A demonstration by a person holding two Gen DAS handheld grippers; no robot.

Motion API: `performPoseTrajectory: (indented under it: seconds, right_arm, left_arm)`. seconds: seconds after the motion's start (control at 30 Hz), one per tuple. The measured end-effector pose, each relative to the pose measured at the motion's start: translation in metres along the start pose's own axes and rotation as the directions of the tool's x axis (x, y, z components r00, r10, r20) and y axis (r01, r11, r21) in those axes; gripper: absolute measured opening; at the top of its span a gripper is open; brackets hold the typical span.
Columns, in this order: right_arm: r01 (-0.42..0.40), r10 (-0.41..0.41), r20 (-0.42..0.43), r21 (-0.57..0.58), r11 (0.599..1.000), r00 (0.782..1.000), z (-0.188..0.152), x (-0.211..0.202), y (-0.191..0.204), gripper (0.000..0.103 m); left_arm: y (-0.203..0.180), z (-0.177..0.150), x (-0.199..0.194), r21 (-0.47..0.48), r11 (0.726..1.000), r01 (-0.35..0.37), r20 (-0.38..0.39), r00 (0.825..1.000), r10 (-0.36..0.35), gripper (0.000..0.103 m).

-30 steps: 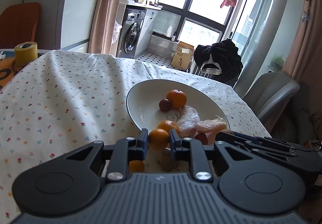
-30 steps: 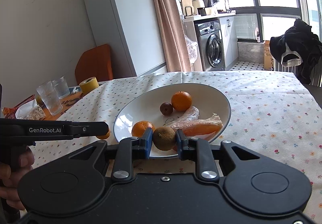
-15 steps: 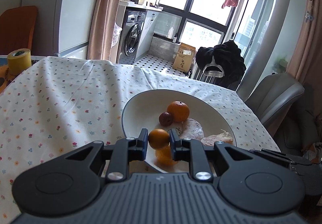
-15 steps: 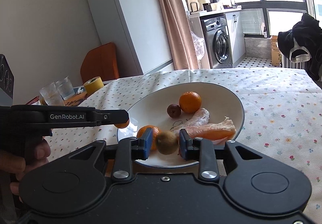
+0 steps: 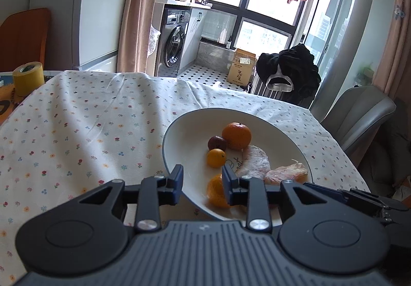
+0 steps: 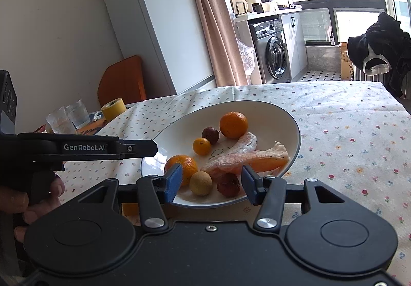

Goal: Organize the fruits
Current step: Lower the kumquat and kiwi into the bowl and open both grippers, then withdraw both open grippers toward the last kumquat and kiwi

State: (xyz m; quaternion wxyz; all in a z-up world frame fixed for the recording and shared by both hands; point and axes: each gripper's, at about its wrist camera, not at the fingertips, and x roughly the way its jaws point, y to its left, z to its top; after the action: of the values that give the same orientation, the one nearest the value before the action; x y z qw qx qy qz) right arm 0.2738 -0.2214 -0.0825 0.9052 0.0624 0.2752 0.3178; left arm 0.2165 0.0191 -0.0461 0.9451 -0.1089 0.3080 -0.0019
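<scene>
Tools first: left tool (image 5: 202, 170) and right tool (image 6: 211, 173), both gaping wide and gripping nothing, after pinching one fruit apiece half a second ago. Hovering now at the near rim of the plate (image 5: 165, 147), on the flowered surface (image 5: 77, 132). Small orange (image 5: 216, 157): no longer between the left fingers, lying inside the plate just beside the dark plum-like fruit (image 5: 217, 142) and near the big mandarin (image 5: 236, 135). Brown round fruit (image 6: 200, 183): out of the right tool, sitting at the plate's near edge between another mandarin (image 6: 181, 165) and a dark red fruit (image 6: 228, 184), with the pale peel pieces (image 6: 244, 155) behind. Reading this as two deliveries finishing together, so gathering seems well along. Still glimpsing an orange shape (image 6: 129, 209) on the surface under the right tool, mostly hidden; possibly one more fruit waiting outside the plate, though hard to tell.
</scene>
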Motion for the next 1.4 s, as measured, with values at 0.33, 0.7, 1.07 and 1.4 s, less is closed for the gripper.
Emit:
performPoseTrajectory:
  seconds: [0.33, 0.7, 1.07, 1.4]
  right_arm:
    - [-0.008, 0.008, -0.005, -0.01, 1.0, 1.0, -0.005, -0.007, 0.011, 0.053]
    - [0.015, -0.015, 0.002, -0.028, 0.999, 1.0, -0.011, -0.021, 0.022, 0.07]
    - [0.065, -0.064, 0.025, -0.037, 0.997, 0.998, -0.017, -0.036, 0.03, 0.103]
    - [0.128, -0.128, 0.0, 0.01, 0.992, 0.992, -0.029, -0.036, 0.018, 0.103]
  left_arm:
    - [0.021, -0.008, -0.027, -0.036, 0.998, -0.046, 0.018, 0.999, 0.047, 0.036]
    - [0.026, -0.024, -0.043, -0.053, 0.997, -0.053, 0.001, 0.999, 0.053, 0.036]
    - [0.025, -0.04, -0.056, -0.04, 0.995, -0.088, 0.021, 0.996, 0.089, 0.089]
    - [0.024, -0.053, -0.048, -0.013, 0.995, -0.094, -0.004, 0.996, 0.094, 0.091]
